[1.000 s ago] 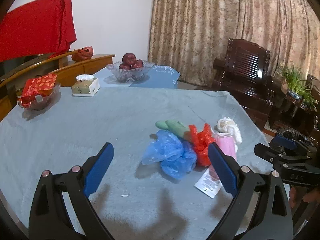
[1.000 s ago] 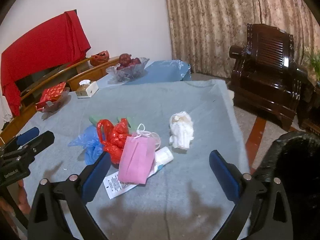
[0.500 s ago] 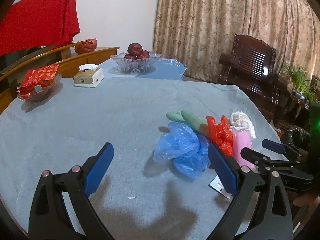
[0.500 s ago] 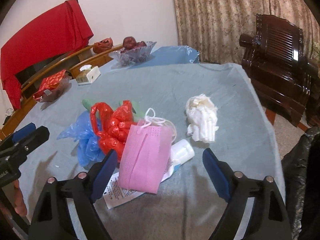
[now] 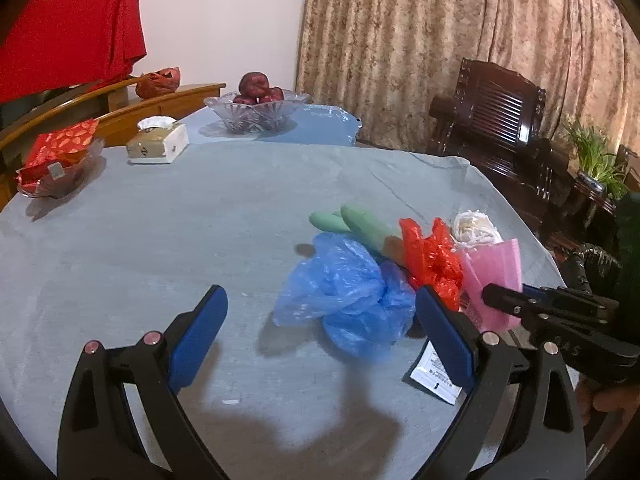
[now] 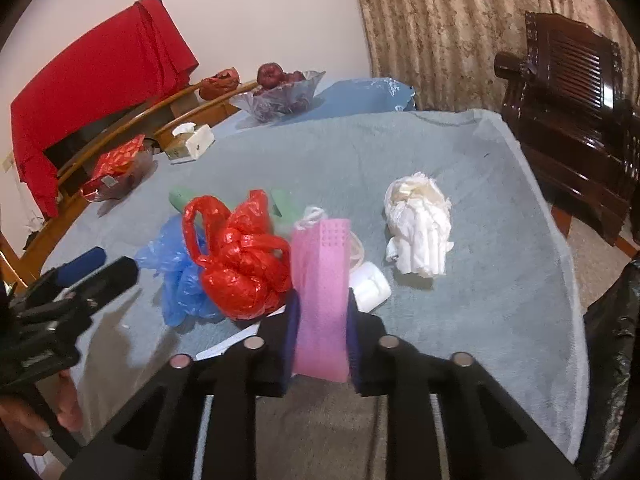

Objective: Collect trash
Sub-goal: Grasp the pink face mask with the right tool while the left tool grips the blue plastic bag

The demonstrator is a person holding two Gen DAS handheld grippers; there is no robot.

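Note:
A heap of trash lies on the grey-blue tablecloth (image 5: 160, 240): a blue plastic bag (image 5: 344, 292), a red plastic bag (image 6: 236, 252), green wrappers (image 5: 360, 224), a crumpled white tissue (image 6: 418, 220), a small white bottle (image 6: 372, 286) and a printed packet (image 5: 434, 372). My right gripper (image 6: 322, 304) is closing its jaws, and the pads press on a pink face mask (image 6: 320, 272) standing on edge between them. My left gripper (image 5: 320, 292) is open just short of the blue bag, with nothing between its fingers.
A black trash bag (image 6: 612, 320) hangs off the table's right edge. At the far side stand a glass fruit bowl (image 5: 256, 108), a tissue box (image 5: 158, 144) and a dish of red packets (image 5: 56, 156). A dark wooden chair (image 5: 496, 120) stands beyond.
The right gripper moved in over the pink mask and its wide-open jaws closed onto it. The left gripper came forward and down toward the blue bag, still open.

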